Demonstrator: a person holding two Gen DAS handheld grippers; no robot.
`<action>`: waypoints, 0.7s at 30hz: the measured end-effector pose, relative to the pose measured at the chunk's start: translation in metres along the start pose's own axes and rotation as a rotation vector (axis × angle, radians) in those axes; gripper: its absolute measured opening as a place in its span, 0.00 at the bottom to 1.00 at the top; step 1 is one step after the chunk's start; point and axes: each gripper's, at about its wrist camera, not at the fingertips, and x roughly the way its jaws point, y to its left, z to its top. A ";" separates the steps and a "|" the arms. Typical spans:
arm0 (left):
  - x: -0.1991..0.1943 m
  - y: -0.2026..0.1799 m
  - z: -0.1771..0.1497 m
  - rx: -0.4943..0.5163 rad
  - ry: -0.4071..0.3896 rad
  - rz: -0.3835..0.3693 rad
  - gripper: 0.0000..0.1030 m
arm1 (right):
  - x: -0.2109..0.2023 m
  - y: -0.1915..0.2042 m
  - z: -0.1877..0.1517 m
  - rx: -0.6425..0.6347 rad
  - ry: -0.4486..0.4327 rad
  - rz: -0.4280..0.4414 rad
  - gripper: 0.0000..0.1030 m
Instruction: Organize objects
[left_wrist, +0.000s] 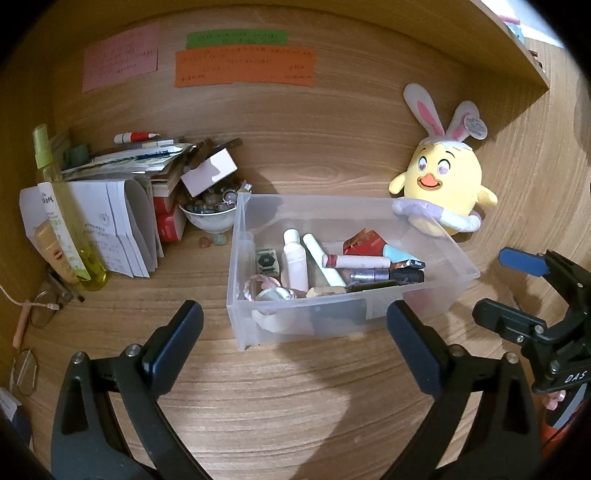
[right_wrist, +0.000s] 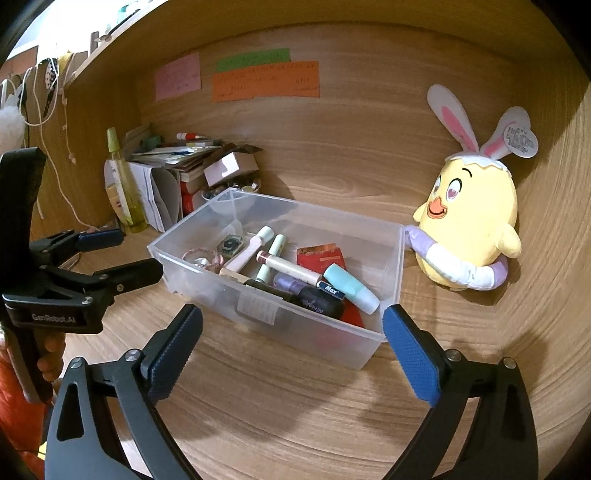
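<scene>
Our bin hides its lower items behind frosted plastic

Both our left gripper and right gripper gape, empty; only the left view shows glasses at 9 o'clock.

Bare desk before clear bin

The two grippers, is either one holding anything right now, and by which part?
Nothing is held. The left gripper and right gripper are both open and empty, short of the clear bin.
</scene>
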 end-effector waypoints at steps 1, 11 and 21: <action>0.000 0.000 -0.001 0.001 0.001 -0.001 0.98 | 0.000 0.000 0.000 0.001 0.000 0.000 0.95; -0.001 -0.006 -0.004 0.033 -0.002 -0.007 0.98 | 0.000 -0.002 0.000 0.004 0.002 -0.007 0.95; 0.001 -0.006 -0.004 0.026 0.005 -0.011 0.98 | 0.002 -0.005 -0.001 0.008 0.011 -0.008 0.95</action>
